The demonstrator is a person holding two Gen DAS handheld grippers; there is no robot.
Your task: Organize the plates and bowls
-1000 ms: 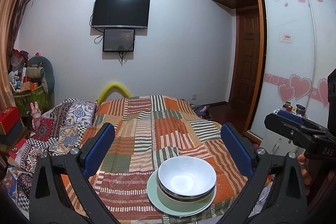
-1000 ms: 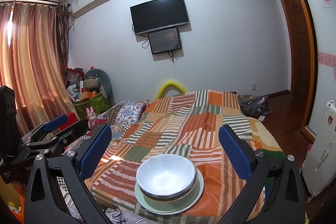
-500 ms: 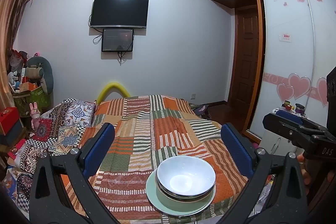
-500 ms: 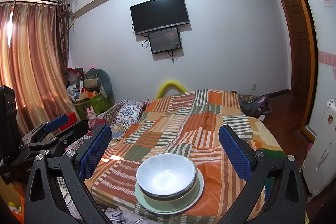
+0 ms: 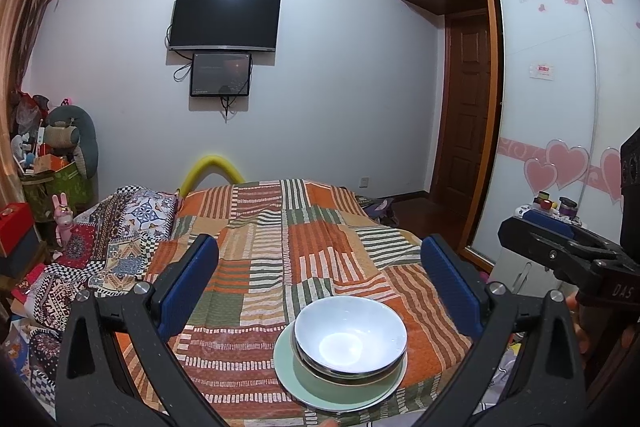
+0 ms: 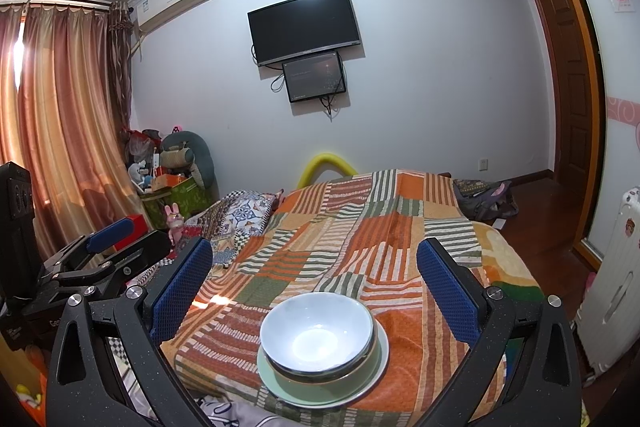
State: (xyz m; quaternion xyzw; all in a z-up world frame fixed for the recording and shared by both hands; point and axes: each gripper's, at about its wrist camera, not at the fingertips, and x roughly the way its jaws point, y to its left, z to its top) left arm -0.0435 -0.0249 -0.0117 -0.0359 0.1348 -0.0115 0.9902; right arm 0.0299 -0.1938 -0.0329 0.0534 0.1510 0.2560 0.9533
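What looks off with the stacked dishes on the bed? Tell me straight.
Nothing is spilled or broken. The white bowl is nested in a second bowl on the green plate, all upright. The one oddity: the stack sits off-centre on the plate, close to the near edge of the patchwork bedspread.

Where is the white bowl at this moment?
In both wrist views the white bowl sits low, just right of centre, stacked on a darker bowl on the green plate, near the bed's near edge.
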